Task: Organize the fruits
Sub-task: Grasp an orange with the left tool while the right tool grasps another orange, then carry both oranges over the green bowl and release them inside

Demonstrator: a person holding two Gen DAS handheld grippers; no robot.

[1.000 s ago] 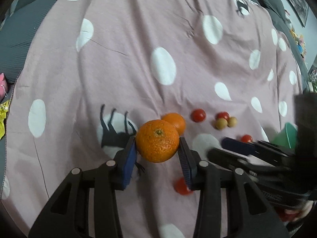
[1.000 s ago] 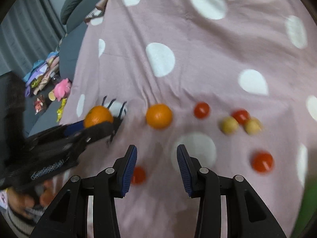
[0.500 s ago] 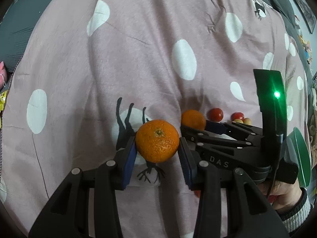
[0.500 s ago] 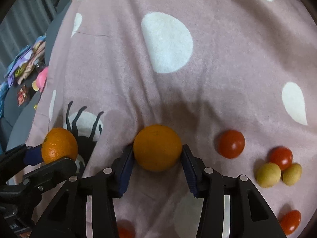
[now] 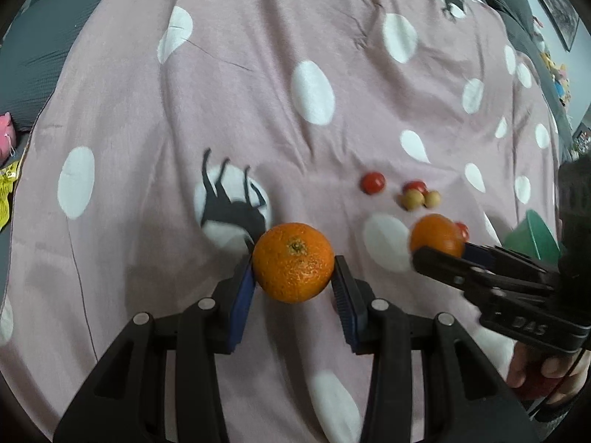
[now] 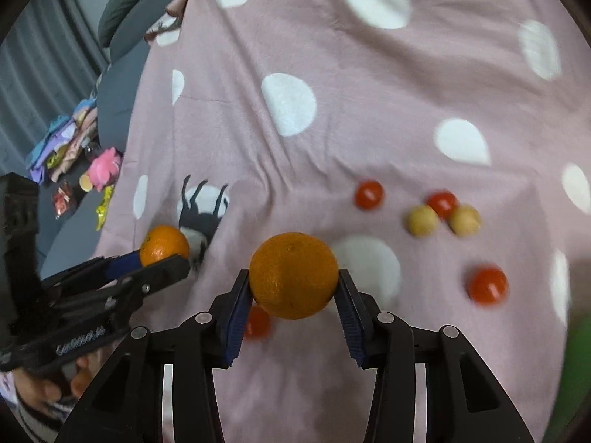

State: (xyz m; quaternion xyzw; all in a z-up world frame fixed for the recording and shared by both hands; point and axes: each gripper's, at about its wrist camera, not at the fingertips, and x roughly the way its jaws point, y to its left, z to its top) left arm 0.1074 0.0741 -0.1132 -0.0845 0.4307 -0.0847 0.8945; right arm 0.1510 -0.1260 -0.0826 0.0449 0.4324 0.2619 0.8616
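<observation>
My left gripper (image 5: pixel 293 288) is shut on an orange (image 5: pixel 293 262) and holds it above the pink dotted blanket (image 5: pixel 258 92). My right gripper (image 6: pixel 293 302) is shut on a second orange (image 6: pixel 293 275), lifted off the blanket; it shows at the right in the left wrist view (image 5: pixel 437 236). The left gripper's orange shows at the left in the right wrist view (image 6: pixel 164 245). On the blanket lie red cherry tomatoes (image 6: pixel 369 193) (image 6: pixel 487 284) (image 6: pixel 256 323) and two small yellow-brown fruits (image 6: pixel 421 219) (image 6: pixel 464 219) beside another tomato (image 6: pixel 442 203).
A green bowl (image 5: pixel 532 236) sits at the right edge of the left wrist view. A grey sofa (image 6: pixel 122 37) lies beyond the blanket. Toys and wrappers (image 6: pixel 88 170) are piled at the left in the right wrist view.
My right gripper closed on the second orange, lifted it off the blanket and drew back to the right. My left gripper kept its orange.
</observation>
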